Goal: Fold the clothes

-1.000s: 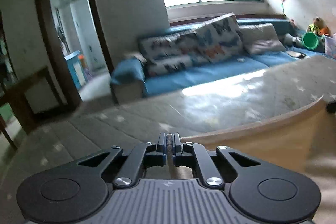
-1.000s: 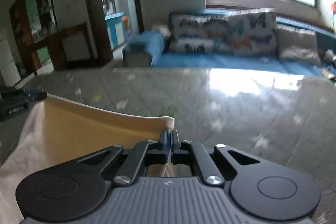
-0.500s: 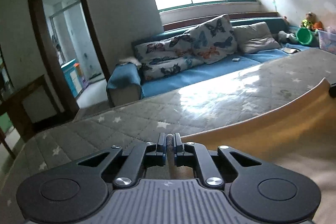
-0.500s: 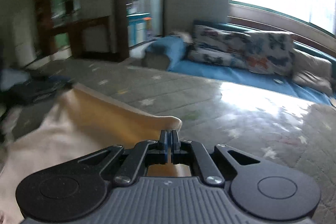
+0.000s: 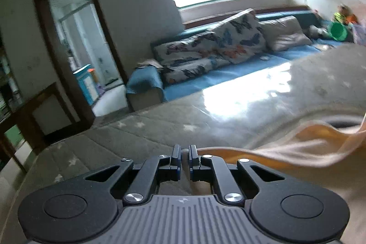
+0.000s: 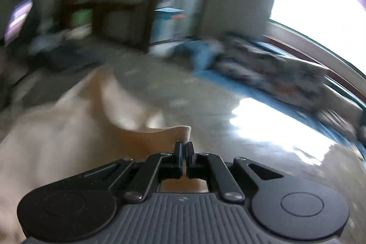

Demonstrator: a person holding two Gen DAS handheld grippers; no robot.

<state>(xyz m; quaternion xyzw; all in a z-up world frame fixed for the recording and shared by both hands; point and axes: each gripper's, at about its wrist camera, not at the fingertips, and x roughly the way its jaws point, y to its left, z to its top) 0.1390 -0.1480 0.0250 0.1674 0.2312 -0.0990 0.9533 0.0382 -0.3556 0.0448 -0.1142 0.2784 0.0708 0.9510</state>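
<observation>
Above grey star-print mattress (image 5: 141, 138): cream garment (image 5: 297, 152) limp, light, sags between grips. Left gripper (image 5: 184, 152) and right gripper (image 6: 184, 145) jaws clamped on hem corners; best hold there.

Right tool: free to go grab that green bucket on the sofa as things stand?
Probably not. The right tool is shut on the cloth, and the bucket sits far across the mattress on the sofa.

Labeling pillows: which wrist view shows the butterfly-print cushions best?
Left wrist: the butterfly-print cushions sit sharp and whole on the blue sofa. Right wrist shows them only as a motion-blurred smear.
</observation>
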